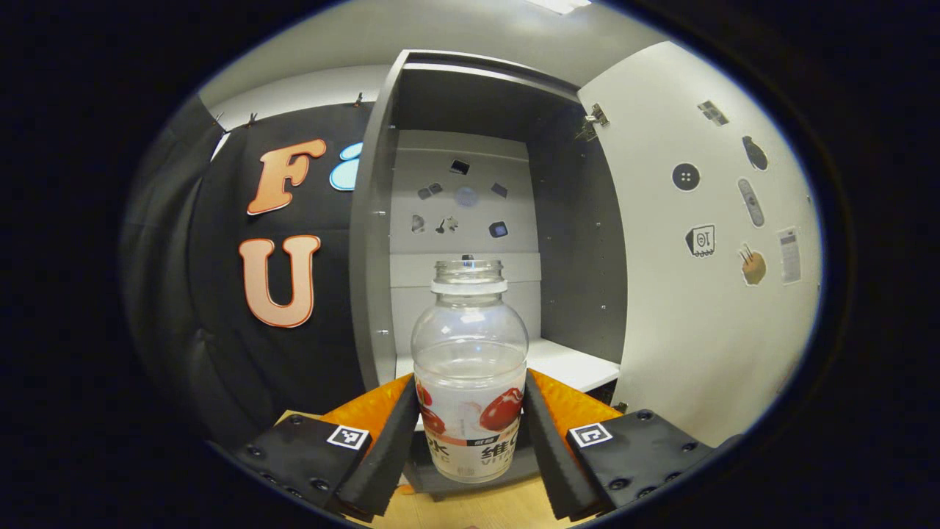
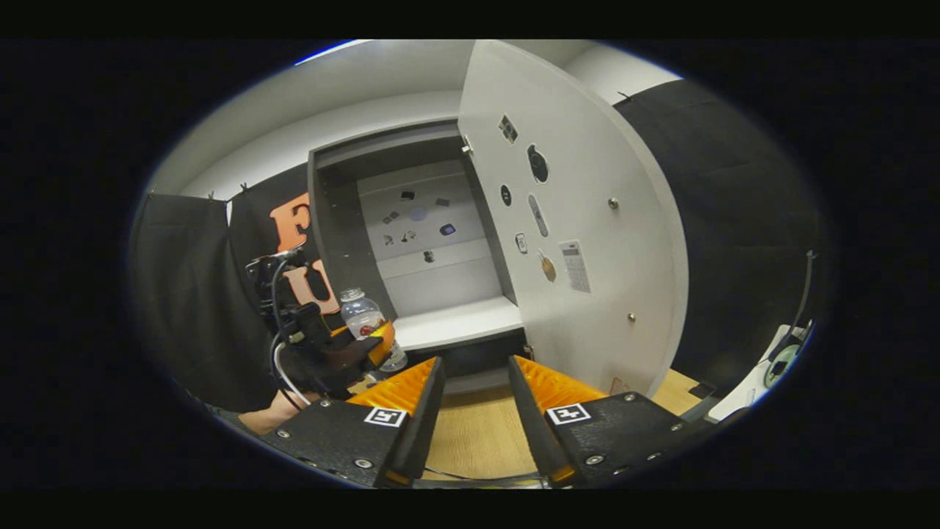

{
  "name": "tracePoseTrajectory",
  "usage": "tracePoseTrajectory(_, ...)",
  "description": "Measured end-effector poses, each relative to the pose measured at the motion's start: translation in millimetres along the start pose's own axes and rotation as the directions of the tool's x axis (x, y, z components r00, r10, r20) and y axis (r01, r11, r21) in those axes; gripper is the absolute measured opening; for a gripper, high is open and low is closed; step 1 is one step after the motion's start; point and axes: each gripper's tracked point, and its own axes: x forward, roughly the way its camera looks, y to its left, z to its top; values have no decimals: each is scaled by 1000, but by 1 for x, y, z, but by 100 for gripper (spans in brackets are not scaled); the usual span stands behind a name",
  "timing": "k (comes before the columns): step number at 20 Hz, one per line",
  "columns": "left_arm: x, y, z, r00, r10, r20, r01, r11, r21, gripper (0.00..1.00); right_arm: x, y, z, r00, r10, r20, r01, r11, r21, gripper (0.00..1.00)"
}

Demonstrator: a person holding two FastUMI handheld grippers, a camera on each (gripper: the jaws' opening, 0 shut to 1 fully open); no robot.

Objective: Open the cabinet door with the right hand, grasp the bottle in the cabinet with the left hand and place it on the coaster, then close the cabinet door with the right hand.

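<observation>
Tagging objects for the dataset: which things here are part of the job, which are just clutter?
Job:
- bottle, clamped between the left gripper fingers, out in front of the cabinet
- cabinet door, swung open
- right gripper, open, holding nothing

Clutter:
- stickers on the door and back panel
- headset at the right edge

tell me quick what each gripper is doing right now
Left gripper: shut on the bottle, held upright in front of the open cabinet.
Right gripper: open, holding nothing.
</observation>
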Motion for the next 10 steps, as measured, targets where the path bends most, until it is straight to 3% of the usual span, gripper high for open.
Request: tracePoseTrajectory(10, -95, 32, -84, 994, 86, -73, -87, 996, -15, 83, -31, 2, -50, 991, 60, -123, -61, 998, -2, 55)
